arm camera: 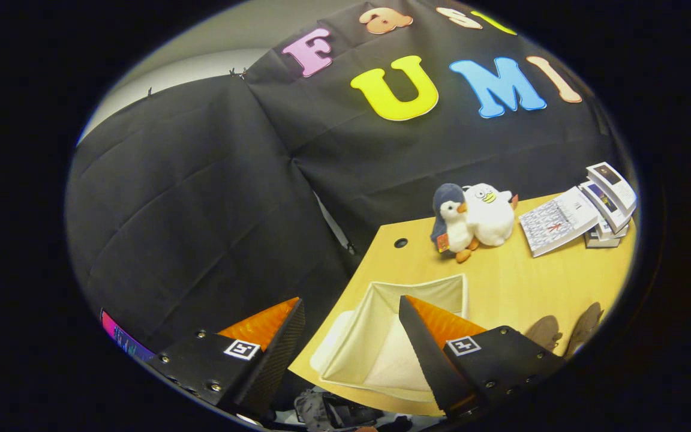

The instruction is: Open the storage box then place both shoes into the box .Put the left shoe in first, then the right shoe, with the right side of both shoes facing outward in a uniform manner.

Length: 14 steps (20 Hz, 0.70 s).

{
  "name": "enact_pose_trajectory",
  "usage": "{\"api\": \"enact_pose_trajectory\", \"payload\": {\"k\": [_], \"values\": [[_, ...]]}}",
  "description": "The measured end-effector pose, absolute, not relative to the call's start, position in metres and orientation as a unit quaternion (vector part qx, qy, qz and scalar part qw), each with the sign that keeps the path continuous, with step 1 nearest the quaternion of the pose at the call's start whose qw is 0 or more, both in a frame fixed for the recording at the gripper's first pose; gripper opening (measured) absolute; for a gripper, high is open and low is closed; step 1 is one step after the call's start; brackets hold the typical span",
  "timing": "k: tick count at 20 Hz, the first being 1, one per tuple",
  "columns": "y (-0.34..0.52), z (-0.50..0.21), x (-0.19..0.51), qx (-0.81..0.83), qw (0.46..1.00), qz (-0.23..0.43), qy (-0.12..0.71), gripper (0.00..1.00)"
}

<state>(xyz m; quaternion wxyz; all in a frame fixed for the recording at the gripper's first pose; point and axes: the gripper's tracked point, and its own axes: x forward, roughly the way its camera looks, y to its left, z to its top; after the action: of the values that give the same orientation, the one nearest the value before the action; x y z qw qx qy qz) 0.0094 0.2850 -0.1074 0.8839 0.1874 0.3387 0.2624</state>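
**Cream fabric box, open, awaiting shoes**

Cream cloth storage box [381, 336]: sits at the near corner of the table [513, 288], mouth up and lid already off or folded away, so its inside is ready to receive; nothing shows in it.

Tool [351, 336]: held high and tilted above the table, fingers spread wide apart, gripping nothing; the box lies between and just beyond them.

Shoes [564, 333]: two brownish shapes on the table beside the right finger, likely the pair, too dim to tell left from right.

Plush penguin [453, 225] and white plush toy [489, 213]: touching, well beyond the box, out of the working path.

Booklets [579, 216]: stacked at the far corner.

Judgement: opening looks done; left shoe next.
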Motion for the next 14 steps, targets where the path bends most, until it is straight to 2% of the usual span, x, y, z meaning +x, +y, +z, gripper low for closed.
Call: {"api": "enact_pose_trajectory", "payload": {"k": [8, 14], "values": [[0.199, -0.151, 0.012, 0.155, 0.898, 0.197, 0.362, 0.97], [0.151, -0.194, 0.005, 0.115, 0.900, 0.175, 0.383, 0.98]]}}
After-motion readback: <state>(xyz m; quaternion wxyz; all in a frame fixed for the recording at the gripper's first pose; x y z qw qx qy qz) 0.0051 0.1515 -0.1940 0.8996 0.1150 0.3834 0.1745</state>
